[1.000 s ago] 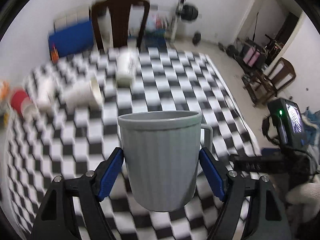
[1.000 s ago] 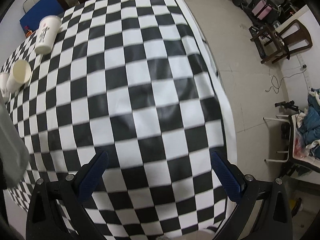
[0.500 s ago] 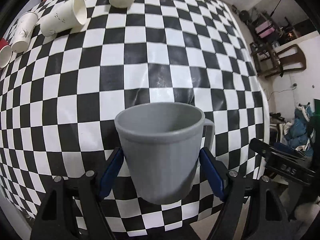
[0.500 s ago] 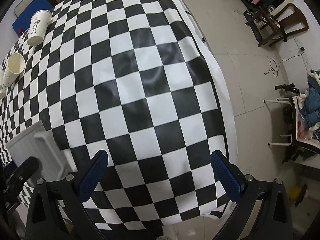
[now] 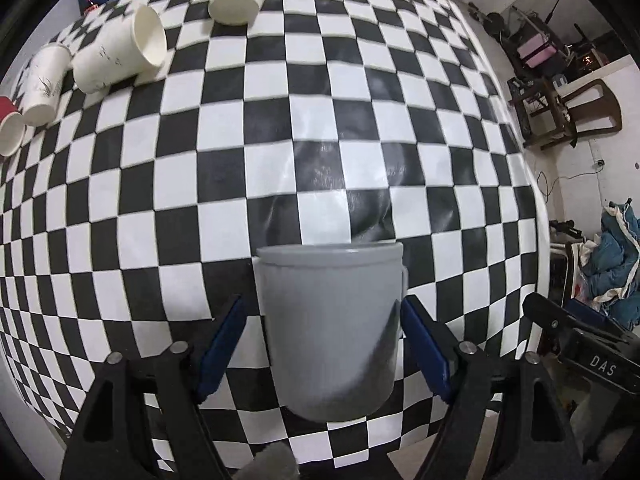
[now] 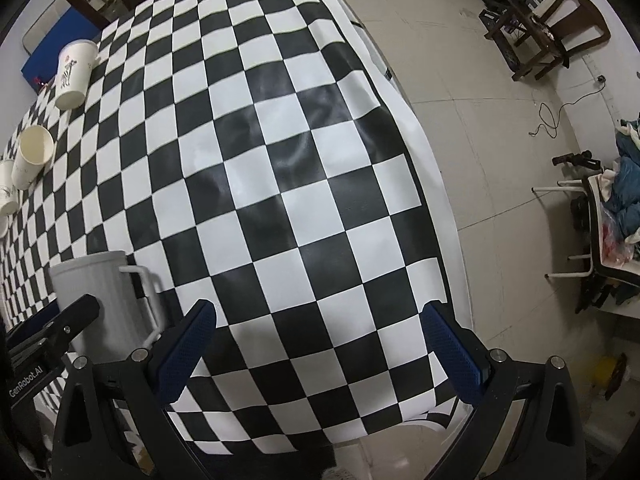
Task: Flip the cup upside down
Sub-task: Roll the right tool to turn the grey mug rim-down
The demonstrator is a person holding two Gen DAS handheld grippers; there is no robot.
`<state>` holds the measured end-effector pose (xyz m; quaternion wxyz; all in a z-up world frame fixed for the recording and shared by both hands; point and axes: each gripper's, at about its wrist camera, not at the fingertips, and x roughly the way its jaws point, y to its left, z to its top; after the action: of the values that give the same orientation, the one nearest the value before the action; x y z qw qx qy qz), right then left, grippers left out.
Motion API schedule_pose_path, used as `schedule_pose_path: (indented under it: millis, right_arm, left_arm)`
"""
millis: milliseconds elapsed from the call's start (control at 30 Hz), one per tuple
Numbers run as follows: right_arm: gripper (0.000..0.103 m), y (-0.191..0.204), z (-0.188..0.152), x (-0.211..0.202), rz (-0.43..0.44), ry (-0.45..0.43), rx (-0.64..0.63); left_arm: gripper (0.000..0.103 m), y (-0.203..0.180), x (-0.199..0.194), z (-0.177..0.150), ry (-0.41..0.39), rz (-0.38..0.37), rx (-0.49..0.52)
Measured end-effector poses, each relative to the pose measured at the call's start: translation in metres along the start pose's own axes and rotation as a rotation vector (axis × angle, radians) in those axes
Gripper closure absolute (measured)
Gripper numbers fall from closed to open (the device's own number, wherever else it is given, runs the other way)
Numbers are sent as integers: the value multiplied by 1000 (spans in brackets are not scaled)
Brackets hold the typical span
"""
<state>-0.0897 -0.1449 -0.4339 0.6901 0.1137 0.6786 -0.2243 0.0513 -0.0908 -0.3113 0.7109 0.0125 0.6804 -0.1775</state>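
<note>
A grey ribbed plastic cup (image 5: 330, 328) with a side handle stands rim down on the checkered tablecloth (image 5: 240, 152). My left gripper (image 5: 322, 340) is around it; the blue pads stand slightly off its sides, with a clear gap on the left. The cup also shows in the right wrist view (image 6: 104, 300), handle toward the right gripper. My right gripper (image 6: 320, 348) is open and empty over the table's near right corner.
Several white paper cups (image 5: 120, 56) lie or stand at the table's far left, with a red cup (image 5: 8, 128) at the edge. The table's right edge (image 6: 432, 184) drops to a tiled floor. Wooden chairs (image 5: 568, 112) stand beyond.
The left gripper tipped the cup forward and brought it down rim first onto the tablecloth, then its jaws parted slightly. The right gripper barely moved.
</note>
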Motion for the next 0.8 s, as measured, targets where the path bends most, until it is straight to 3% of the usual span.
schedule_pose_path:
  millis: [67,200,233,367,500,633,733,800]
  right_arm:
    - [0,-3,2,-6,12,-1,3]
    - [0,-1,10,-24,61,-23,-27]
    - [0,5,11,-28,63,-32,-48]
    - [0,46,14,-61,35,-80,-292]
    - [0,120,-3,-90,-119,-141,-778]
    - [0,184,-38,-77,-353,-189,-1275]
    - [1,214,-70,-51,-568,-241,-1684]
    - [1,221,-94,-29,-701,-225,-1962]
  left_arm:
    - [19,2,-14,-2,-37,1,5]
    - [1,9,-53,-6,-125,22,14]
    - [1,13,-61,-8,-142,34,9]
    - [0,35,-96,-18,-247,117,-39]
    - [0,54,-109,-38,-334,259,-77]
    - [0,69,-85,-54,-285,430,-81]
    - [0,80,-50,-63,-197,434,-113]
    - [0,86,-27,-68,-139,409,-141]
